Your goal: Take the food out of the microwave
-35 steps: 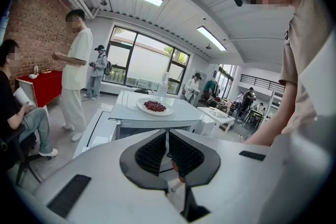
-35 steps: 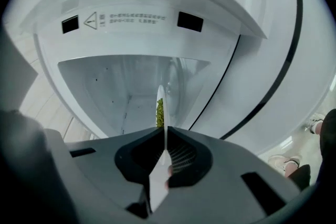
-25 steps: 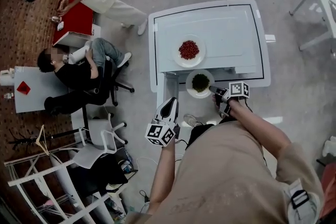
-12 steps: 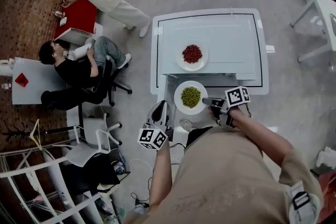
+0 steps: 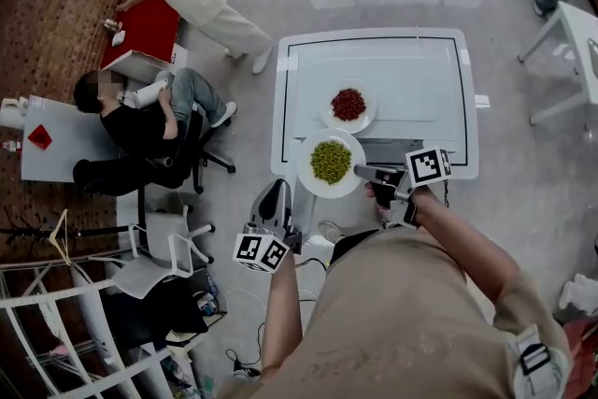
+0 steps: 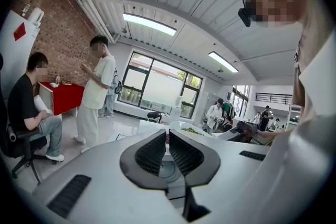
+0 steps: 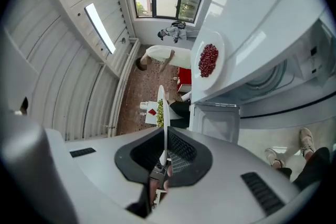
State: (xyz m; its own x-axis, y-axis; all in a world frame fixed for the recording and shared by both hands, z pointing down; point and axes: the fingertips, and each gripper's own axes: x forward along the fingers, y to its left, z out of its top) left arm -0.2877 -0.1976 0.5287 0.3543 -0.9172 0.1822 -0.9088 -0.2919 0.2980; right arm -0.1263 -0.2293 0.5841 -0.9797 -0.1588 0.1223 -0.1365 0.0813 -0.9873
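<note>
Plate [image 5: 330, 163] of green food, peas or beans, is outside the microwave [image 5: 411, 70] at its front left corner. It's just beside the red-food plate [image 5: 348, 105], which sits on the microwave's top. Right gripper [image 5: 361, 171] jaws are clenched on the plate's near rim, and the right gripper view shows that rim edge-on between them [image 7: 164, 147]. Left gripper [image 5: 277, 192] is low and well apart, jaws pressed together on nothing [image 6: 167, 139].

Handling, my guess: stiff, breakable dish with a smooth rim that could slip. A one-sided rim pinch means it'll want to sag or tip, and loose food can roll off. Keep it level, bite deep on the rim. Can't tell if it's hot.

Hard to see: the microwave cavity is hidden under the top in head view and only partly shown in the right gripper view. Can't tell if more food is inside, or how high the plate is above the top.
</note>
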